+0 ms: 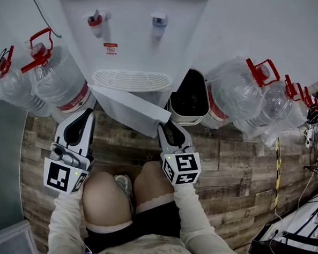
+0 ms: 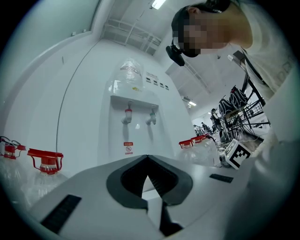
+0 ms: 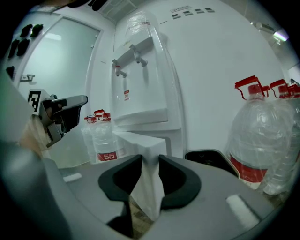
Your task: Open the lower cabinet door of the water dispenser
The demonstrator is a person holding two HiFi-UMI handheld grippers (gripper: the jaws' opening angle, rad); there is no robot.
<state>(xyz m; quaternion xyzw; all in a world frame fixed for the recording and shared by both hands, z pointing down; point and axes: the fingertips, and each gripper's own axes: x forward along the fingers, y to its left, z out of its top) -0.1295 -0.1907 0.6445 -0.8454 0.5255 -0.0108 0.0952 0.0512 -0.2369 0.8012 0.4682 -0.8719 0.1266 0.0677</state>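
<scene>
The white water dispenser (image 1: pixel 132 36) stands in front of me, its two taps at the top. Its lower cabinet door (image 1: pixel 130 108) stands swung out at an angle from the body. My right gripper (image 1: pixel 164 126) is shut on the door's free edge. In the right gripper view the white door edge (image 3: pixel 149 187) runs down between the two dark pads of the right gripper (image 3: pixel 150 157). My left gripper (image 1: pixel 86 116) hovers to the left of the door, shut and holding nothing. In the left gripper view the left gripper (image 2: pixel 147 158) faces the dispenser (image 2: pixel 133 122) with its tips together.
Large clear water bottles with red caps lie at the left (image 1: pixel 60 80) and at the right (image 1: pixel 236 93) of the dispenser. A black-lined bin (image 1: pixel 190 99) stands just right of the door. The person's knees (image 1: pixel 106 196) are close below the grippers, over the wooden floor (image 1: pixel 237 166).
</scene>
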